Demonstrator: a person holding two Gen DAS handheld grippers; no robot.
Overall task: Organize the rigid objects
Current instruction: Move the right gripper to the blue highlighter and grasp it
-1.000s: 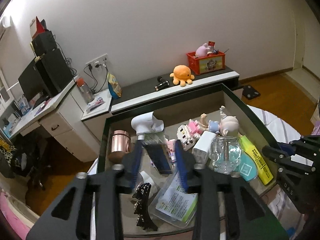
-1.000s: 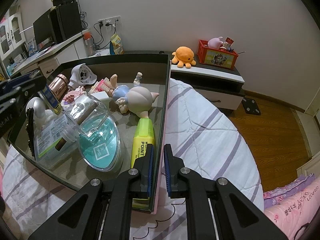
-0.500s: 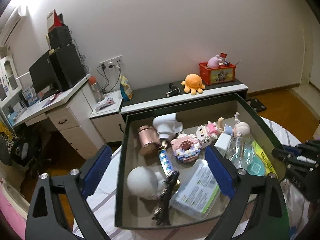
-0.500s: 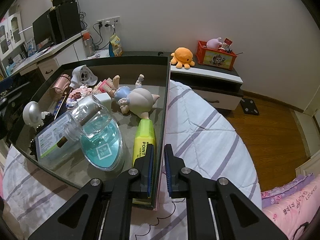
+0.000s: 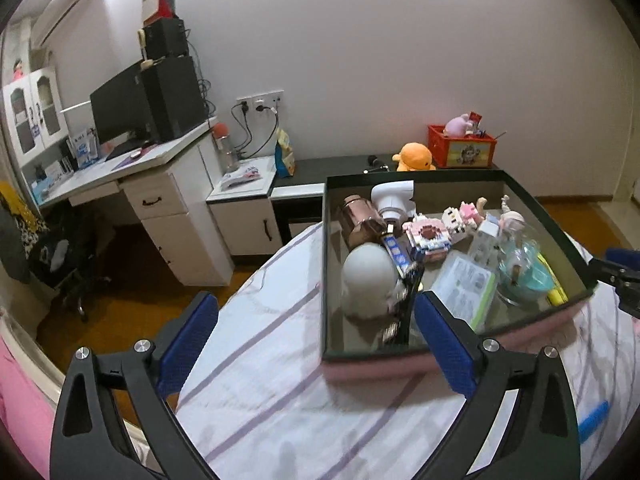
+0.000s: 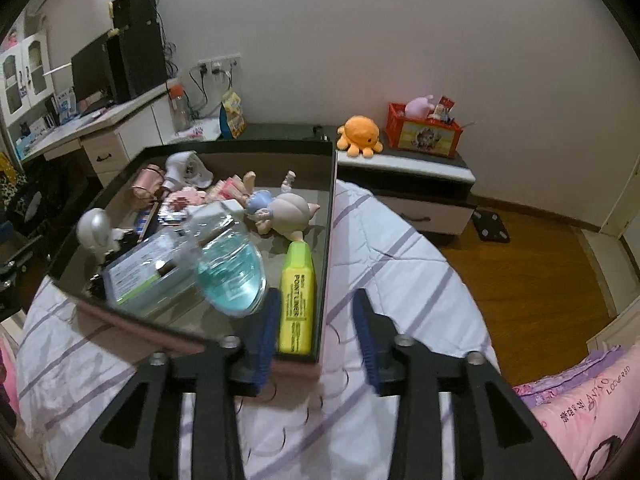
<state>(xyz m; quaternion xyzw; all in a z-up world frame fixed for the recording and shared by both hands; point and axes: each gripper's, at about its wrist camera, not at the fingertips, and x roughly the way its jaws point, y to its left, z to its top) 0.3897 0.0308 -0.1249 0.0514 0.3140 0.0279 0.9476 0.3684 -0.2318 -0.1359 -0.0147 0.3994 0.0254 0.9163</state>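
A dark-rimmed tray (image 5: 325, 264) full of small objects sits on a bed (image 5: 280, 360) with a white, purple-striped cover. Two handheld grippers point down at it.

The left gripper (image 5: 316, 344) hovers short of the tray's near left corner. The corner lies ahead of and between its blue pads, untouched. Its jaws have just been opening and now stand very wide, holding nothing.

The right gripper (image 6: 316, 328) is at the tray's near right corner. The tray's right rim (image 6: 329, 240) runs into the gap between its pads. Its jaws have just been opening and stand partly open, not pressing the rim. The left pad lies just inside the tray, beside a yellow highlighter (image 6: 297, 300); whether they touch is unclear.

The highlighter lies along the right wall and reads "POINTLINER". Left of it is a clear bottle (image 6: 230, 268) of blue liquid with a small square label, unreadable. Beside that is a clear packet (image 6: 136, 276) with a white and green label, print too small to read. Farther back lie a doll (image 6: 280, 212), pink block toys (image 5: 428, 236), a copper cup (image 5: 360, 220) and a white round toy (image 5: 366, 276).

At the right, pink bedding (image 6: 592, 412) carries writing, partly "LOCERSD".
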